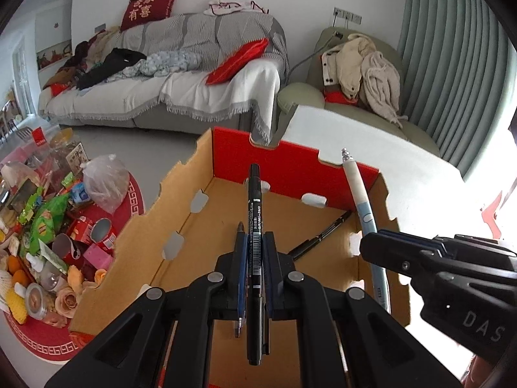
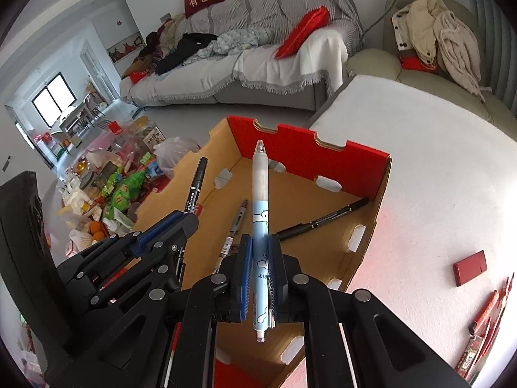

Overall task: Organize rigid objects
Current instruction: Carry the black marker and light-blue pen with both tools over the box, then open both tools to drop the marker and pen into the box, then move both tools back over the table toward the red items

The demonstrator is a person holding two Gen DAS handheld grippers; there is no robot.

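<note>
Left wrist view: left gripper (image 1: pixel 254 252) clamps a black marker (image 1: pixel 254 226) above the cardboard box (image 1: pixel 181 200); notched rim at 12 o'clock.

Right wrist view: right gripper (image 2: pixel 260 255) clamps a blue pen (image 2: pixel 261 223) over the box; white tabletop (image 2: pixel 436 177) at 3 o'clock, sofa (image 2: pixel 258 48) beyond.

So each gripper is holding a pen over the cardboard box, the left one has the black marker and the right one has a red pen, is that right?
Not quite: the right gripper holds a light blue pen, not a red one, as the right wrist view shows. The left gripper does hold the black marker, both over the cardboard box.
</note>
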